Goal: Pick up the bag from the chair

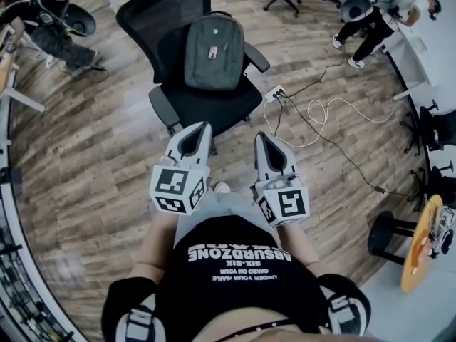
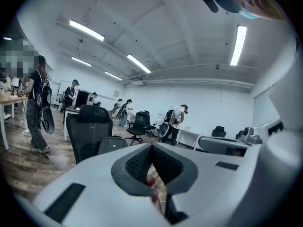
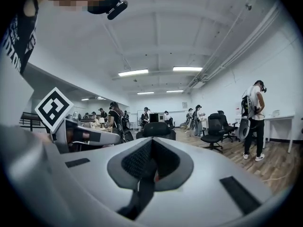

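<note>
A grey-green backpack (image 1: 214, 52) stands upright on the seat of a black mesh office chair (image 1: 165, 13), leaning against its backrest. Both grippers are held side by side in front of the chair, short of the seat's front edge and apart from the bag. My left gripper (image 1: 204, 127) is shut and empty. The right gripper (image 1: 261, 137) is shut too, with nothing in it. In the left gripper view the backpack (image 2: 112, 144) shows just beyond the closed left gripper (image 2: 151, 148), left of it. The right gripper view has its shut right gripper (image 3: 151, 143) pointing at the chair's headrest (image 3: 156, 128).
A white power strip (image 1: 276, 92) with white and black cables lies on the wood floor right of the chair. A black stool (image 1: 387, 235) and an orange disc (image 1: 419, 246) are at the right. People stand by desks at the far right (image 1: 374, 20) and far left (image 1: 43, 27).
</note>
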Available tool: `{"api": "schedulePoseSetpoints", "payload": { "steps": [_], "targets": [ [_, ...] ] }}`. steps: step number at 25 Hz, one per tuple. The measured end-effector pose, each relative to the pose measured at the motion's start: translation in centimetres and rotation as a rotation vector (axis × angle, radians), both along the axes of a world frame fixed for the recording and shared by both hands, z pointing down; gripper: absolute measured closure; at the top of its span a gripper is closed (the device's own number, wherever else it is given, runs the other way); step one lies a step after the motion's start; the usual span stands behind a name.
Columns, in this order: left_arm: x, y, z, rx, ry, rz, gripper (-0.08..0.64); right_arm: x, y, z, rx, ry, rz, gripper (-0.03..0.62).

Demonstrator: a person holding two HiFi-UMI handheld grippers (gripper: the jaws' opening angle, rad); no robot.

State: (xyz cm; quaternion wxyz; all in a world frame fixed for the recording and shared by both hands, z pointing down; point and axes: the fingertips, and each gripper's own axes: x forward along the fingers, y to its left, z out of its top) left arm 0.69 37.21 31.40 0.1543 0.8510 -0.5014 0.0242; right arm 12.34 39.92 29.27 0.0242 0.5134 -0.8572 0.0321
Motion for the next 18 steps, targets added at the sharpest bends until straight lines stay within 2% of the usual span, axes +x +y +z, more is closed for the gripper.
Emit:
{"api": "schedulePoseSetpoints", "payload": {
  "steps": [7, 13, 16, 18],
  "targets": [
    [0.7, -1.2, 1.0, -0.003, -0.016, -0.017, 0.551, 1.5, -1.4, 1.4, -0.041, -0.012, -0.009, 0.581],
    [-0.1, -3.5, 2.6, -0.043, -0.036, -0.012, 0.551, 0.2, -3.4, 3.6, -0.108, -0.006, -0.027, 0.581],
    [0.1, -4.7, 3.2, -0.102, 0.04, 0.049, 0.551, -0.3, -4.9, 4.2, -0.14, 0.001, -0.029, 0.581],
    [-0.2, -6.1, 3.4, -0.12, 0.066, 0.046, 0.552, -0.6, -6.2, 4.4, -0.168, 0.014, -0.029, 0.581]
  ]
}}
